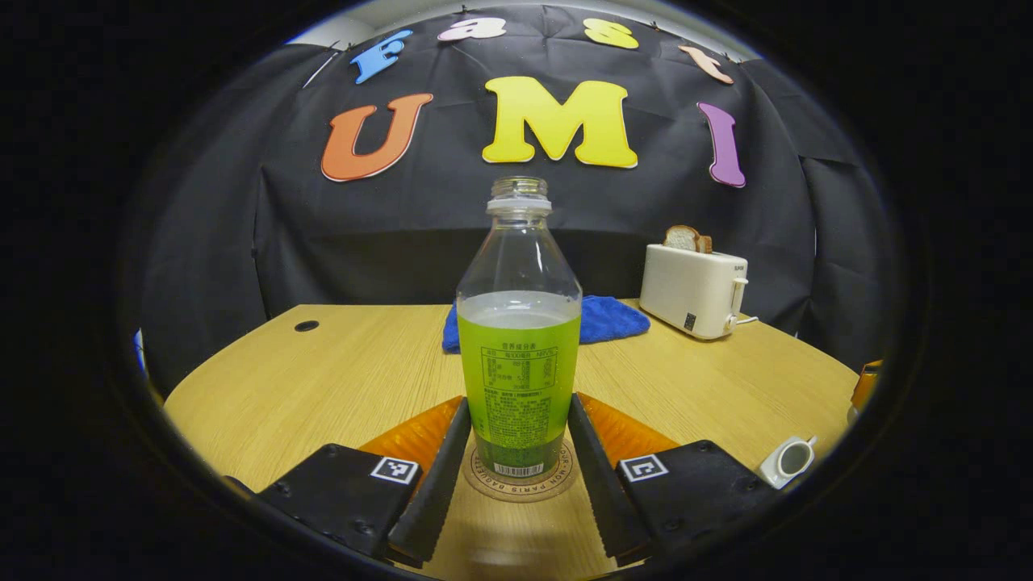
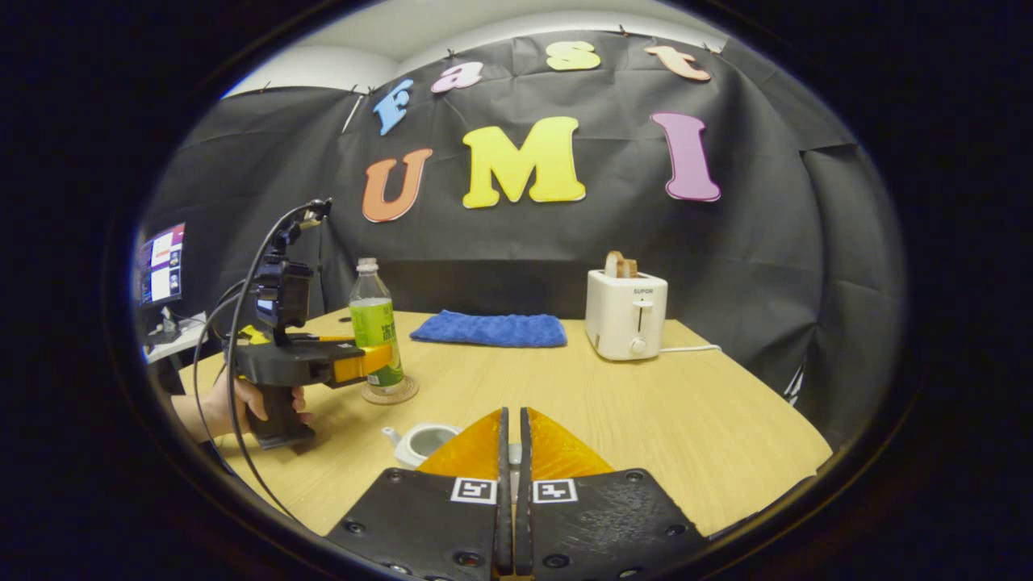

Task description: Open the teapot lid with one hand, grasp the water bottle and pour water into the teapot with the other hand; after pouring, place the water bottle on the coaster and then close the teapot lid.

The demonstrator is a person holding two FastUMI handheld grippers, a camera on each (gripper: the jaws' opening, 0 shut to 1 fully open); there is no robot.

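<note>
The uncapped water bottle (image 1: 519, 355), smooth and part-full, is flanked, ungripped, by the spread left gripper (image 1: 519, 476); the labelled midsection is best grasped.

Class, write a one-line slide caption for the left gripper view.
Left hand-held gripper straddles the uncapped water bottle standing on its coaster, jaws open at its sides.

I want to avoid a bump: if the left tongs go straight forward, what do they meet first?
The water bottle, standing on the coaster between the open left tongs; it seems already inside the gap.
</note>
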